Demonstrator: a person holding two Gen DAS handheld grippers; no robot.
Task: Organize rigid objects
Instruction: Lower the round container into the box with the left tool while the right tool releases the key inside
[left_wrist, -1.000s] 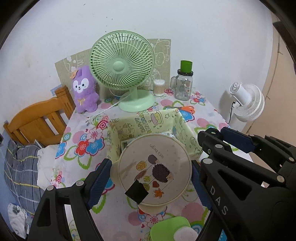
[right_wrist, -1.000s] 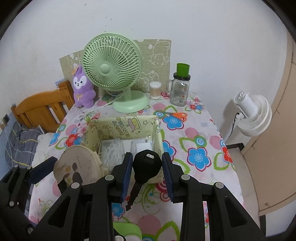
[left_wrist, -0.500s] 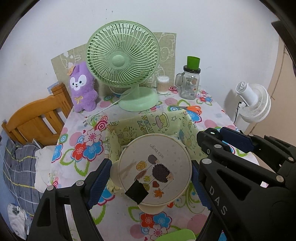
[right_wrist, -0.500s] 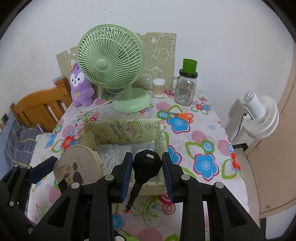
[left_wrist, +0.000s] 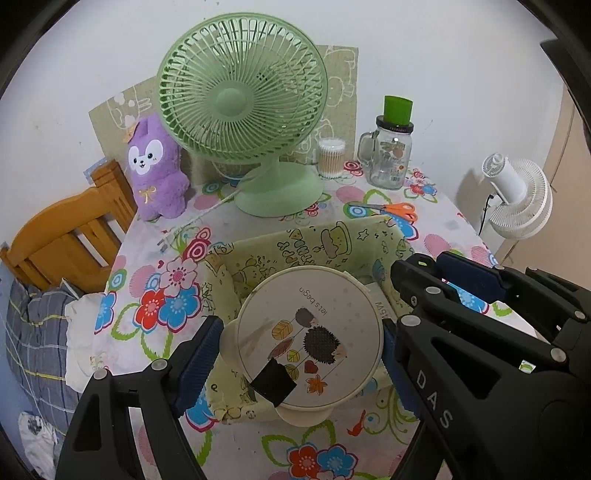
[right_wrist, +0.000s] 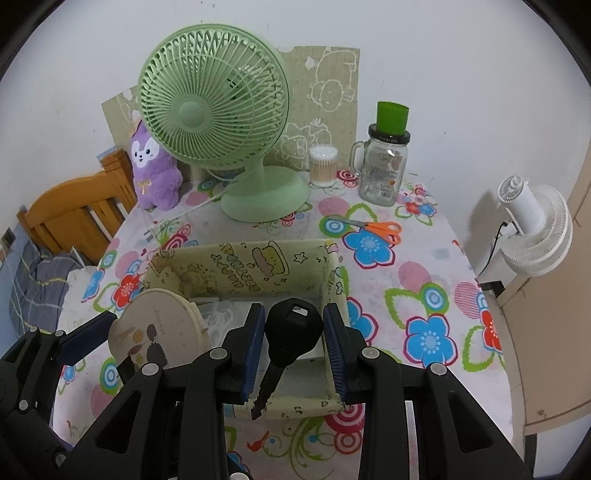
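Note:
My left gripper (left_wrist: 301, 345) is shut on a round cream box with a hedgehog lid (left_wrist: 308, 341) and holds it over the near left part of the yellow fabric bin (left_wrist: 295, 242). In the right wrist view the same box (right_wrist: 159, 328) hangs over the bin's left side (right_wrist: 243, 258). My right gripper (right_wrist: 294, 341) is shut on a black key (right_wrist: 291, 328), blade pointing down, over the bin's near right part. White items lie inside the bin (right_wrist: 221, 314).
On the floral tablecloth (right_wrist: 406, 280) stand a green fan (right_wrist: 214, 110), a purple plush (right_wrist: 153, 166), a cotton swab jar (right_wrist: 323, 162), a glass mug jar with green cap (right_wrist: 384, 162) and orange scissors (right_wrist: 380, 227). A wooden chair (right_wrist: 70, 210) is left, a white fan (right_wrist: 532, 229) right.
Both grippers have moved forward with their loads, from in front of the bin to above it. The fan and back wall look nearer.

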